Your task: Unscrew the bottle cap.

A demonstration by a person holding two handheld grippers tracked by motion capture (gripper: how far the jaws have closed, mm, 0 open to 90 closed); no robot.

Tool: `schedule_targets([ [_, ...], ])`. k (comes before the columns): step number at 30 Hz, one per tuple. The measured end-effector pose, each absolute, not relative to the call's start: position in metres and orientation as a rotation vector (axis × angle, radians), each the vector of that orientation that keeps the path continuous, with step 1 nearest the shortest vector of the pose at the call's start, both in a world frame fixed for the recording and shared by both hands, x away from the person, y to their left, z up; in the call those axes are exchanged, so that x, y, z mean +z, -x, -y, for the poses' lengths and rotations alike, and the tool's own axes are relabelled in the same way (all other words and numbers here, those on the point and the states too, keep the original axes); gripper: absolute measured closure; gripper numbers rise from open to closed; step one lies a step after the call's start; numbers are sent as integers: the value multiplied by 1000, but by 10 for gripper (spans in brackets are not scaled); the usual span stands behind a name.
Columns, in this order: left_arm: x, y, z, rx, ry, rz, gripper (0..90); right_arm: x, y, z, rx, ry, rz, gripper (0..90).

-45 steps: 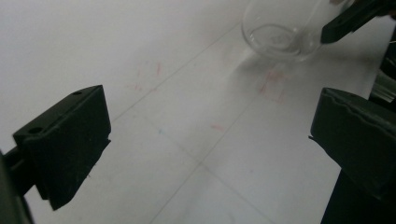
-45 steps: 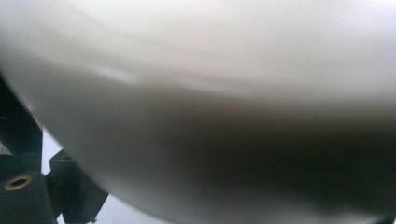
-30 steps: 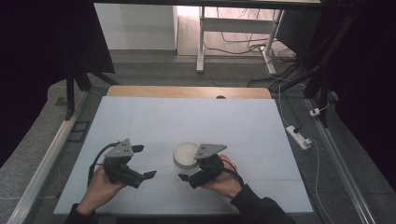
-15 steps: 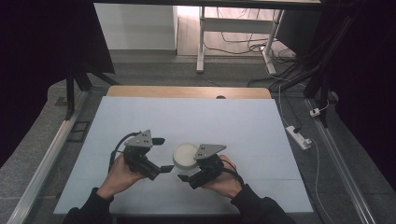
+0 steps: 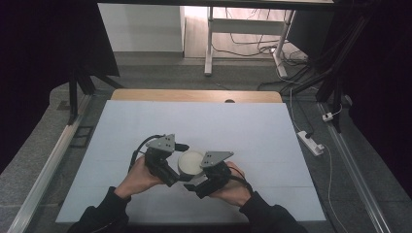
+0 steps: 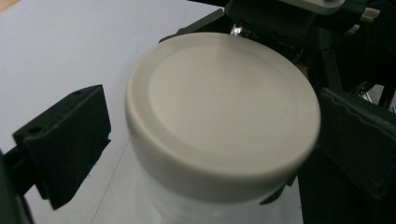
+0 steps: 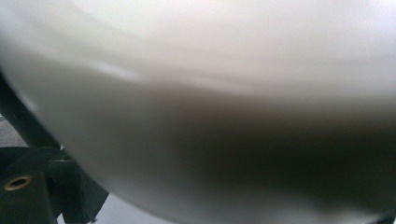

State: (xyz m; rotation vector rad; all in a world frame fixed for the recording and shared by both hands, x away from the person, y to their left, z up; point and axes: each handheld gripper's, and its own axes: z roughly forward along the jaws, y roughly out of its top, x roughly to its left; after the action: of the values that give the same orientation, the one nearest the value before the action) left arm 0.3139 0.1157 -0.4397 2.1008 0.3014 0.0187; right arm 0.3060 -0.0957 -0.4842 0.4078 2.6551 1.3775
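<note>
From the high view I see a white jar [image 5: 191, 162] with a cream lid standing on the pale bench [image 5: 243, 136], near the person's edge and between the two claws. The left claw [image 5: 180, 171] comes in from the jar's left; the right claw [image 5: 193, 184] sits just beside it on the near right, and from here I judge that one to be gripping the jar's body low down.

In the left gripper view the lid [image 6: 219, 102] is a broad, smooth, flat-topped disc with a rounded rim, screwed or pressed onto the jar's white body [image 6: 205, 210]. My left claw is released: one jaw stands clear of the lid at the left with bench showing in the gap, the other sits off at the right edge. I read the lid as stiff plastic, light and rather slippery, so I would take it across its rim, jaws square on opposite sides, and not on the rounded shoulder. The jar is closed, so I cannot tell what it holds, or whether it holds anything.

In the right gripper view the jar wall [image 7: 210, 116] is blurred and very close, curving across the frame, with part of one black jaw at lower left. I take the right claw to be clenched on the jar, steadying it. The wall looks rigid and glossy; a firm, low hold should keep it from turning.
</note>
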Motion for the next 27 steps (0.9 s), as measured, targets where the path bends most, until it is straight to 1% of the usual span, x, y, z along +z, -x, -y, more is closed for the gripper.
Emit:
schedule_targets([
  [5,-441,-315,-110,0,-2099,-273,7,-485,-305,95,1377,-393,-2660,70],
  [10,-441,-316,-108,11,-2098,-251,69,-484,-305,95,1382,-386,-2666,70],
  [14,-442,-315,-108,23,-2089,-271,75,-484,-306,95,1385,-400,-2665,70],
  [24,-441,-311,-99,125,-2098,-423,78,-487,-310,95,1328,-491,-2627,70],
  [27,-441,-307,-94,176,-2100,-508,78,-487,-311,94,1313,-528,-2614,70],
])
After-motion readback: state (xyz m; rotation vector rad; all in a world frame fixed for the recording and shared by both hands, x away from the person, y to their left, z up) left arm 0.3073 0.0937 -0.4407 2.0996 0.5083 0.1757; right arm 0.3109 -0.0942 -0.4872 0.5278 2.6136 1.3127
